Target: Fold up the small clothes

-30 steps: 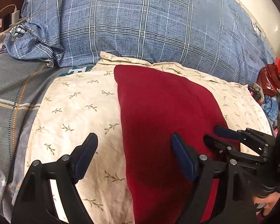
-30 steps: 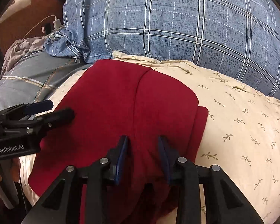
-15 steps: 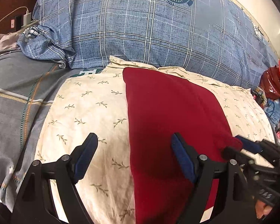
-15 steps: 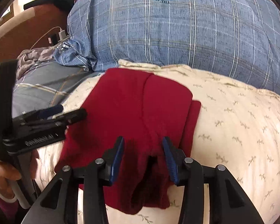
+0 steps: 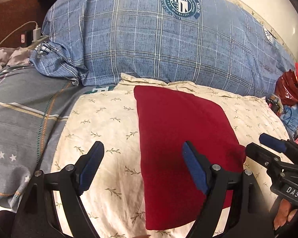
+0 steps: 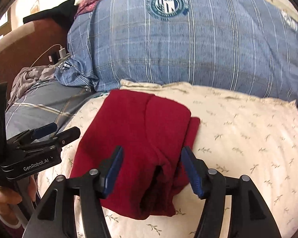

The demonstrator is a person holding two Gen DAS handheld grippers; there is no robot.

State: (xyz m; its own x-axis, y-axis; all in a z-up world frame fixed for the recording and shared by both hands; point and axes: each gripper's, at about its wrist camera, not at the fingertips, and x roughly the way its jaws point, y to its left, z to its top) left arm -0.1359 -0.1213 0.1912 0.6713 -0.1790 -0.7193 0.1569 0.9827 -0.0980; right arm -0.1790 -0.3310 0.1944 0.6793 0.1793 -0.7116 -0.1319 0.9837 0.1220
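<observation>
The soft, light red garment [image 6: 141, 138] lies folded on the cream pillow [image 5: 109, 138], best pinched at its near edge; left gripper [image 5: 143, 166] wide, empty; right gripper [image 6: 152, 170] opening, gripping nothing.

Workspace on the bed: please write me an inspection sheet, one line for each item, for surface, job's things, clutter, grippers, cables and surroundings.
Surface: cream leaf-print pillow on a grey bedsheet.
Job's things: red garment, folded, flat on the pillow, with a layered edge on its right in the right wrist view.
Clutter: crumpled grey cloth; red plastic bag with other items at the bed's side.
Grippers: left gripper open, nothing between its fingers; right gripper opening, above the garment, pads not pressing it.
Cables: white charger with cable near the headboard.
Surroundings: blue plaid pillow behind; brown headboard; dark clothes on top of it.
</observation>
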